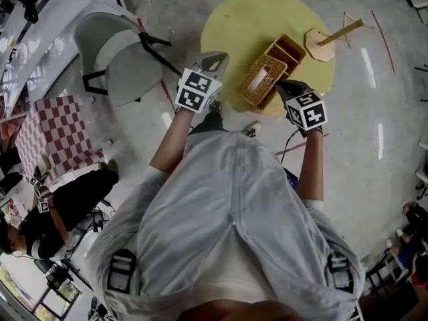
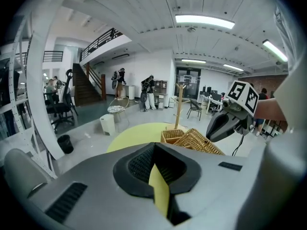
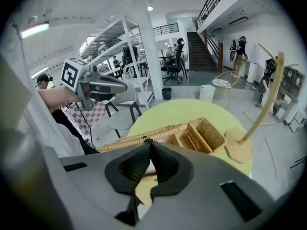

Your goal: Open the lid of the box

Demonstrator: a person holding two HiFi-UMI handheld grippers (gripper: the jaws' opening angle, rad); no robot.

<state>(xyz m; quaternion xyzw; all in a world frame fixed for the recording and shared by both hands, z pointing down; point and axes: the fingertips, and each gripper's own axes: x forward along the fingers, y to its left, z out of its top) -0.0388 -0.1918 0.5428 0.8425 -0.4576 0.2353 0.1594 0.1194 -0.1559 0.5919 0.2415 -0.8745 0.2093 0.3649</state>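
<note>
Lid (image 3: pixel 123 140) pinched — right gripper view only.

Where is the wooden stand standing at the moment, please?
In the head view the wooden stand sits at the right edge of the round yellow table, just right of the wicker box.

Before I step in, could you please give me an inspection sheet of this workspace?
Surface: round yellow table, mostly bare.
Job's things: wicker box; its lid appears partly raised.
Clutter: wooden stand on the table beside the box.
Grippers: left gripper shut, empty, beside the box; right gripper shut on the lid's edge.
Cables: dark cable hangs from the right gripper.
Surroundings: grey chair, checked cloth, seated person.
</note>
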